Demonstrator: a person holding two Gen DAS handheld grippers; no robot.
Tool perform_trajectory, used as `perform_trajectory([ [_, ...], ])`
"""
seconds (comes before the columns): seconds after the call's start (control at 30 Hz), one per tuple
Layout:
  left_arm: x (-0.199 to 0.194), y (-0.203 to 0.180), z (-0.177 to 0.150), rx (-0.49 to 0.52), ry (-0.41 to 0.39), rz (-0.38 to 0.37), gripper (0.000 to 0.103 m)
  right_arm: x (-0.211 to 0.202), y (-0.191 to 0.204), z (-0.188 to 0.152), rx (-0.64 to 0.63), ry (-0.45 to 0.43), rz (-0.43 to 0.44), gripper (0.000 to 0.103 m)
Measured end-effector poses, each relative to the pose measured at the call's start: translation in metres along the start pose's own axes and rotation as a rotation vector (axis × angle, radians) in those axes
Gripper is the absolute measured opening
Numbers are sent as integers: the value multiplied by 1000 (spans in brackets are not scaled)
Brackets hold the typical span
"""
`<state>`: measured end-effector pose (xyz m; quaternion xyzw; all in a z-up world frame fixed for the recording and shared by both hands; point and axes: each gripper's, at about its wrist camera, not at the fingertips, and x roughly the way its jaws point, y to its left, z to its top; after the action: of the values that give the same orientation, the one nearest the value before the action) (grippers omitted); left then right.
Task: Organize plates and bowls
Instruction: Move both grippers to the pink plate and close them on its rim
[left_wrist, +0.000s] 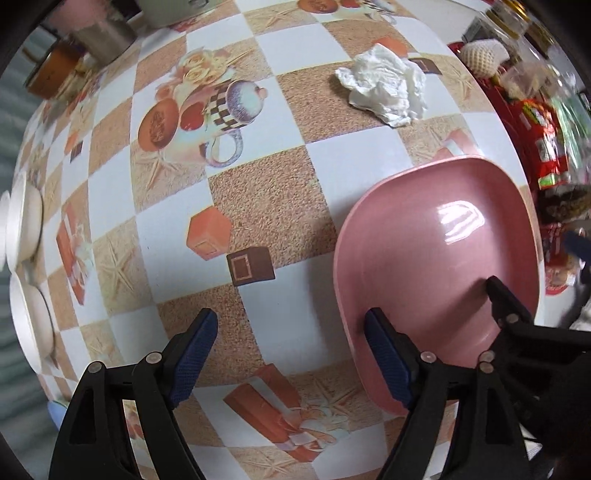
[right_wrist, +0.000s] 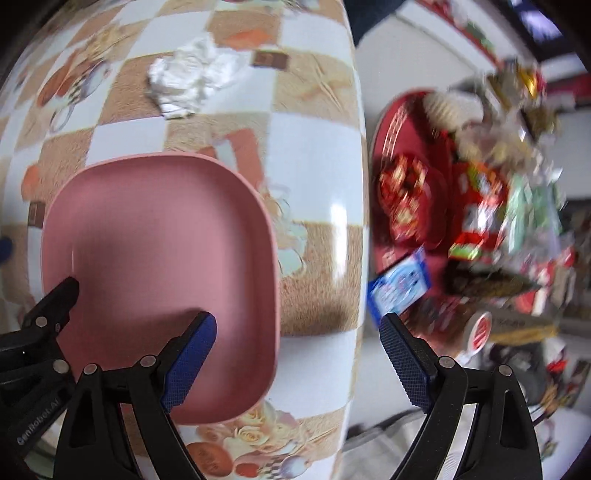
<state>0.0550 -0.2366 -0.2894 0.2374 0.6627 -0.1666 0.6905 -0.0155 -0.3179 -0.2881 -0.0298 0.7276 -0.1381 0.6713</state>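
Pink plate (left_wrist: 436, 258) sat flat on checkered worktop (left_wrist: 258, 192), near its right edge. Left hand-held gripper (left_wrist: 291, 354) released, jaws spread wide; right finger (left_wrist: 388, 362) over plate's near-left rim, left finger over bare worktop, nothing between them. Right hand-held gripper (right_wrist: 295, 354) also released, jaws wide apart; left finger (right_wrist: 188, 362) over plate's (right_wrist: 159, 258) near-right portion, right finger past worktop (right_wrist: 317, 229) edge. Contact between pads and plate not resolvable. Other gripper's black tip seen over plate in each view. Crumpled white tissue (left_wrist: 384, 83) lay on worktop beyond plate, well apart. White bowls (left_wrist: 26, 266) at far left edge in left wrist view. Red tray (right_wrist: 406, 177) with snack packets off worktop to the right, blurred.
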Motion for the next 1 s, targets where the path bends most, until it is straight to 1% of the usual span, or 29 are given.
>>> perform_trajectory([
  [0.03,1,0,0,4,1,4,84,-1,4,-1,-9,-3,-9,91],
  [0.1,2,8,-2,3,6,8,84,-3,10,-3,-7,7,22,91],
  [0.2,6,27,-12,-11,18,-10,84,-4,20,-8,2,20,59,91],
  [0.4,11,66,-38,-24,20,2,84,-17,69,-21,-43,23,85,91],
  [0.47,14,81,-48,-45,33,-4,84,-24,90,-26,-63,26,114,91],
  [0.5,16,91,-56,-58,41,-9,84,-28,107,-29,-78,35,141,91],
  [0.57,19,103,-67,-62,49,1,84,-35,130,-34,-100,39,166,91],
  [0.63,21,119,-81,-66,47,15,84,-46,164,-43,-140,27,184,91],
  [0.67,22,127,-87,-71,50,19,85,-49,174,-46,-147,28,208,91],
  [0.73,22,145,-100,-96,48,15,85,-52,193,-53,-146,60,265,92],
  [0.83,19,166,-112,-161,37,-11,85,-58,195,-59,-133,51,292,92],
  [0.93,17,182,-111,-217,18,-30,85,-63,173,-58,-95,14,295,92],
  [1.0,19,183,-111,-252,13,-54,85,-62,160,-55,-71,15,298,92],
])
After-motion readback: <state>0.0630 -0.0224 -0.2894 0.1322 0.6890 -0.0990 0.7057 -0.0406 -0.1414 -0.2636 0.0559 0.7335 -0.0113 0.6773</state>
